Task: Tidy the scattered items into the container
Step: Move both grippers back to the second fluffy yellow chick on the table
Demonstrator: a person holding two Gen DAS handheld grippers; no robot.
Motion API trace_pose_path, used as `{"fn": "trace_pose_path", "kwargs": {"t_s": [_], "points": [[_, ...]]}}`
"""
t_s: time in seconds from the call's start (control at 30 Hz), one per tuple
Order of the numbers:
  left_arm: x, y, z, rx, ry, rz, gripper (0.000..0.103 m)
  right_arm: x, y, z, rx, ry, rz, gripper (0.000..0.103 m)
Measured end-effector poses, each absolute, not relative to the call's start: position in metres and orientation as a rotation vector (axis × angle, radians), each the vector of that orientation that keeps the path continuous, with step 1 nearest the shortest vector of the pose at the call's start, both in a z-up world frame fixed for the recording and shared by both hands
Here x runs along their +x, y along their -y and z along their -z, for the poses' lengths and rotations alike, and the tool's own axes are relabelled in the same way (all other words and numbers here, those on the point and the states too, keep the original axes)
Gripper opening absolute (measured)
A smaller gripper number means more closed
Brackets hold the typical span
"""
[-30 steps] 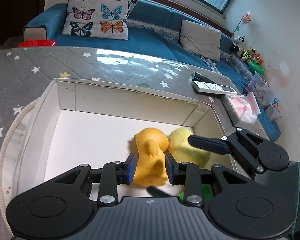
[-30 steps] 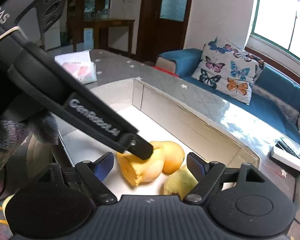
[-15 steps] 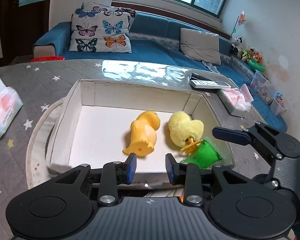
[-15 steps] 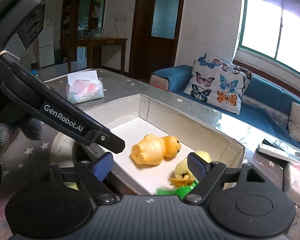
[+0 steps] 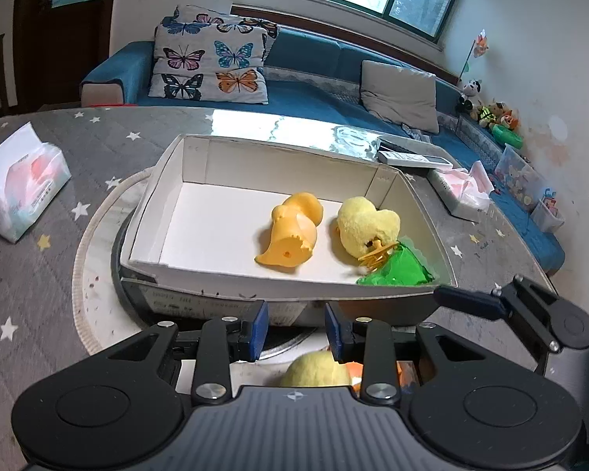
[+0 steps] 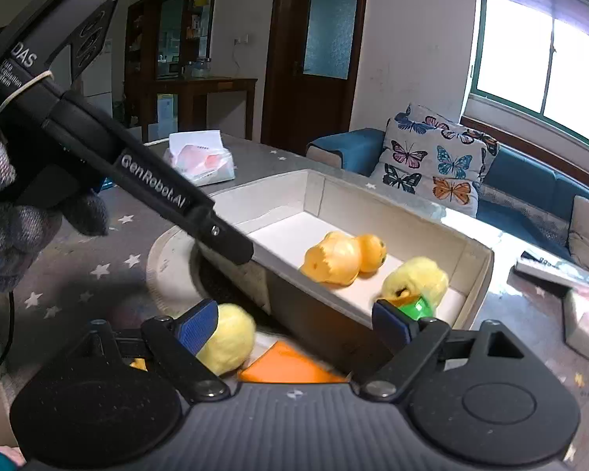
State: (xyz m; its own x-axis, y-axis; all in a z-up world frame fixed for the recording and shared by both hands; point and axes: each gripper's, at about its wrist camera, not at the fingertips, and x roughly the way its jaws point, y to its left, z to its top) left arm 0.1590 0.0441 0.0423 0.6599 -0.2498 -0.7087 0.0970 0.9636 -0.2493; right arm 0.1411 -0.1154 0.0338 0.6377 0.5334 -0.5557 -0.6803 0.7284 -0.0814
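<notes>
Right gripper (image 6: 294,324), jaws wide & holding nothing, hangs over the plush chick (image 6: 227,339) on the table w/ the box's (image 6: 479,274) near wall just beyond; I'd drop straight down, centre it btwn pads, close gently; left gripper (image 5: 294,329) also released.

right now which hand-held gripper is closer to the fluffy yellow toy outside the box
Right. The right hand-held gripper has the fluffy yellow toy beside its left finger; the left hand-held gripper sits just above it.
</notes>
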Motion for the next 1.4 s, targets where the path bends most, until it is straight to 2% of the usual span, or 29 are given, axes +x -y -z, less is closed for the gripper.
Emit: {"fn": "trace_pose_path", "kwargs": {"t_s": [0.83, 1.4], "points": [[0.122, -0.063, -0.023, -0.216, -0.870, 0.146, 0.035, 0.104, 0.109, -0.009, -0.263, -0.574, -0.757, 0.089], [0.134, -0.078, -0.012, -0.271, -0.908, 0.163, 0.035, 0.109, 0.100, 0.001, -0.263, -0.598, -0.775, 0.090]]}}
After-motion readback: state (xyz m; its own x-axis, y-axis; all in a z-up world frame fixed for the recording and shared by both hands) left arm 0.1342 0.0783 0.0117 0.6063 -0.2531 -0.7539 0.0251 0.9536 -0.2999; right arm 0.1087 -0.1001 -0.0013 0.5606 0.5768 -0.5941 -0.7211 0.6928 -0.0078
